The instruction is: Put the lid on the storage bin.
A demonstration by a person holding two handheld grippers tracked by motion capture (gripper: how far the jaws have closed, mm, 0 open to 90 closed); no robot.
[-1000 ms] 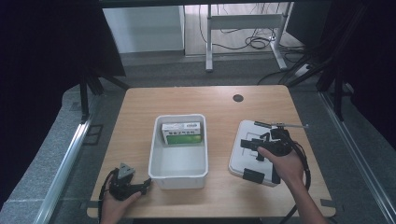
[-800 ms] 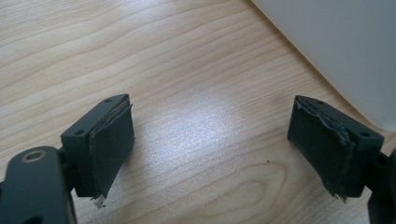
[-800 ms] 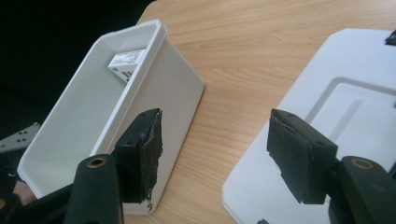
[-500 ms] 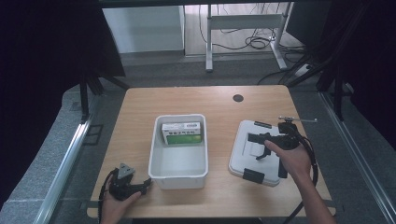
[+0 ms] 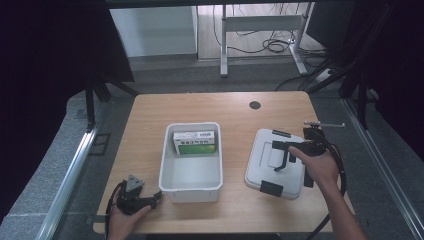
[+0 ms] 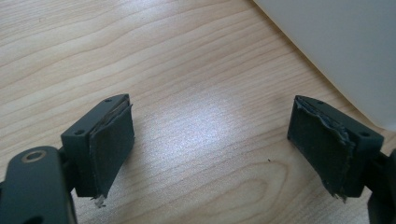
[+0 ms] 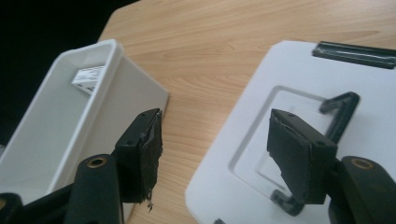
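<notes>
A white bin [image 5: 191,184] stands mid-table with a green-and-white box [image 5: 195,142] lying at its far end. To its right lies a flat white lid [image 5: 262,165] with a black handle [image 5: 283,161] and black clips. My right gripper [image 5: 286,146] hovers open over the lid, jaws pointing left toward the bin. In the right gripper view the open gripper [image 7: 215,149] spans the lid's [image 7: 373,107] left edge, the handle [image 7: 343,109] beyond the right jaw. My left gripper [image 5: 155,196] rests open at the near left, beside the bin wall [image 6: 336,46].
A dark round hole [image 5: 255,105] marks the tabletop near the far edge. A thin rod [image 5: 325,124] sticks out at the right table edge behind my right hand. Bare wood [image 6: 187,70] lies under the left jaws. Cables and a desk frame are on the floor beyond.
My right hand and gripper have drifted a little to the right and farther back over the lid. The left gripper, bin and lid have stayed put.
</notes>
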